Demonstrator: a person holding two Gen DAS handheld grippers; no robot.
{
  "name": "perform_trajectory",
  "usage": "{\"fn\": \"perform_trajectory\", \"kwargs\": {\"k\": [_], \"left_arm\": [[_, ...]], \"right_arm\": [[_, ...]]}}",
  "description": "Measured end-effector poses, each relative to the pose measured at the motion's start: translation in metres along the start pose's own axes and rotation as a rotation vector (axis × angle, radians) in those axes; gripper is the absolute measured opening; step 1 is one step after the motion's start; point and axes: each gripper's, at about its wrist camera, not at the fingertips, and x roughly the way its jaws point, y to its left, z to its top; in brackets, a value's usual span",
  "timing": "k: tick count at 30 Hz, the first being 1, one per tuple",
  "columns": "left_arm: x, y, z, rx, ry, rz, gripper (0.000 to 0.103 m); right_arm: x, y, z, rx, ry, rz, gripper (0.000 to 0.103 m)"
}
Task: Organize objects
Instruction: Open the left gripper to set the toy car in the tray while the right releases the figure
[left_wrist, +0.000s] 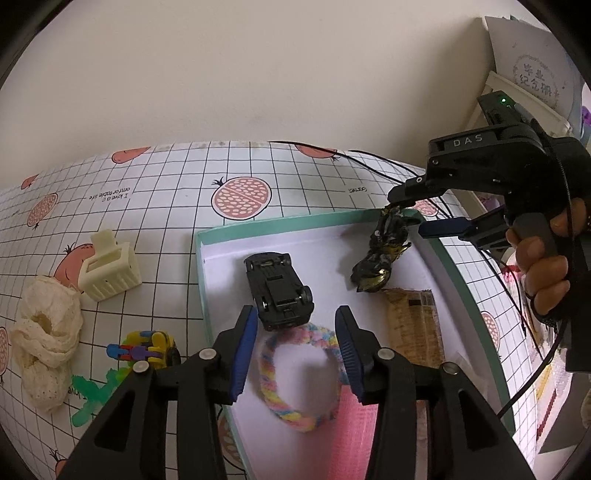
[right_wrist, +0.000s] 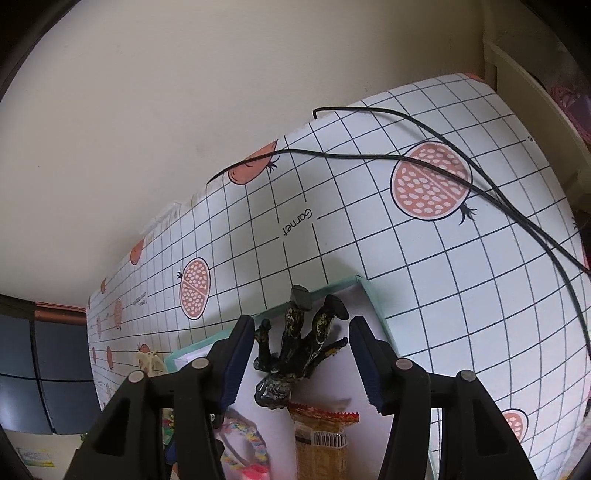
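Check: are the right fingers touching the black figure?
Apart. Right wrist view shows the figure lying in the box, white floor visible between it and each of the open fingers.

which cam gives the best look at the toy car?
Left wrist. The toy car lies upside down in the box, whole and unblocked, just ahead of the open left gripper. In the right wrist view I can't find the car; the near part of the box is hidden behind the right gripper.
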Motion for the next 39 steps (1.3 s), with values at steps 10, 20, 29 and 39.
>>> {"fn": "perform_trajectory", "kwargs": {"k": [10, 20, 29, 39], "left_arm": [[-0.021, 0.002, 0.009, -0.006, -0.044, -0.010, 0.045], [-0.031, 0.023, 0.015, -0.054, -0.066, 0.039, 0.053], [-0.034, 0.042, 0.014, -0.106, -0.063, 0.100, 0.067], [-0.038, 0.058, 0.013, -0.152, -0.072, 0.140, 0.081]], "right_arm": [[-0.017, 0.017, -0.003, -0.045, -0.027, -0.015, 0.057], [-0.029, 0.030, -0.024, -0.089, -0.119, -0.080, 0.062], [-0.028, 0.044, -0.042, -0.163, -0.163, -0.140, 0.079], [-0.030, 0.059, -0.050, -0.219, -0.196, -0.169, 0.101]]}}
